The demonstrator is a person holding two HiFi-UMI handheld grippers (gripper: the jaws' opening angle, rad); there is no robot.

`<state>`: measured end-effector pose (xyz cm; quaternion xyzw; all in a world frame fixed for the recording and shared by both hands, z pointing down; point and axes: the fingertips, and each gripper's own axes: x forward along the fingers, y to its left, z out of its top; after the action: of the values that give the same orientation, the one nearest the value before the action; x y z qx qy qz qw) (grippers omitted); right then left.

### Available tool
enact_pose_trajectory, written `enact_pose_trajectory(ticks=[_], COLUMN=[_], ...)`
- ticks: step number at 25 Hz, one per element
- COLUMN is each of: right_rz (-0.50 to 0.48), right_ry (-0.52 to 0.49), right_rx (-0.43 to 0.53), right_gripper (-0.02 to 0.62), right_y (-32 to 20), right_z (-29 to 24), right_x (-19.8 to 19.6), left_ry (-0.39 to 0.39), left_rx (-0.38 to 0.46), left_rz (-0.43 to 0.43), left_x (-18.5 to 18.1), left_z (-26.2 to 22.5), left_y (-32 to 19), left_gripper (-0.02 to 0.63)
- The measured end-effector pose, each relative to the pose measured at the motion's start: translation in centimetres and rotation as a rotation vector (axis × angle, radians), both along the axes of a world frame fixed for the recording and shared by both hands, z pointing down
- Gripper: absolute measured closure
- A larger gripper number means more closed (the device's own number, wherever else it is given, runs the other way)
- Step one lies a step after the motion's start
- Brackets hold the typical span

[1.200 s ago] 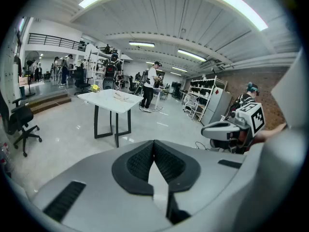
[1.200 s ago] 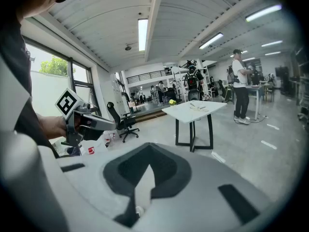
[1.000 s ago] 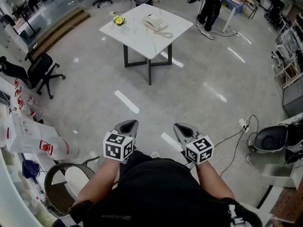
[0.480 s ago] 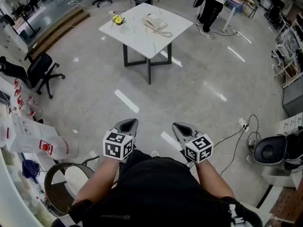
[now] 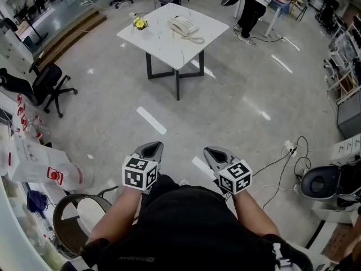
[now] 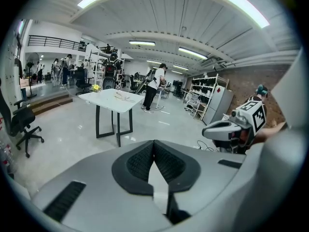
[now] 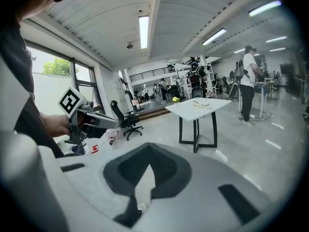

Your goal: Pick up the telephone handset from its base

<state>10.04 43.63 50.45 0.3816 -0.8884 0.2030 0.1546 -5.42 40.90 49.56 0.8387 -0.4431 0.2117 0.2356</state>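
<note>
Your head cam looks steeply down; your 2 gripper cams face forward; all 3 share the distant table (image 5: pixel 169 47).

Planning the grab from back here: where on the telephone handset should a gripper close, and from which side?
Probably its slim middle bar, from above, jaws across its width: the handset lies flat on its base on the white table, cord trailing toward the near edge. Finer detail is too small to tell.

Black top (image 5: pixel 186 230), seemingly short-sleeved; the grey left gripper (image 5: pixel 151 148) and right gripper (image 5: pixel 212 151) each carry a black-and-white marker cube (image 5: pixel 139 173).
</note>
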Motion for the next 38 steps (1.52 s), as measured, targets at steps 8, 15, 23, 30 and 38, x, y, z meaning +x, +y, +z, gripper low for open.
enact_pose_trajectory(ticks=[8, 15, 23, 30, 38], right_rz=[-0.018, -0.032, -0.019, -0.012, -0.006], right_ry=[0.002, 0.000, 0.009, 0.004, 0.008], right_rx=[-0.004, 0.004, -0.024, -0.049, -0.071], right_gripper=[0.594, 0.594, 0.594, 0.594, 0.594], right_y=[-0.2, -1.0, -1.6, -3.2, -7.1], right_z=[0.3, 0.4, 1.2, 1.8, 2.3], right_x=[-0.8, -1.9, -1.6, -2.1, -2.7], left_ry=[0.007, 0.005, 0.023, 0.010, 0.016], left_rx=[0.001, -0.023, -0.008, -0.066, -0.066], left_rz=[-0.024, -0.038, -0.023, -0.013, -0.004], left_x=[-0.7, -1.7, -1.1, -1.5, -1.9], left_z=[0.0, 1.0, 0.3, 2.2, 2.0], left_y=[0.2, 0.2, -2.0, -2.7, -7.2], left_gripper=[0.604, 0.604, 0.604, 0.604, 0.604])
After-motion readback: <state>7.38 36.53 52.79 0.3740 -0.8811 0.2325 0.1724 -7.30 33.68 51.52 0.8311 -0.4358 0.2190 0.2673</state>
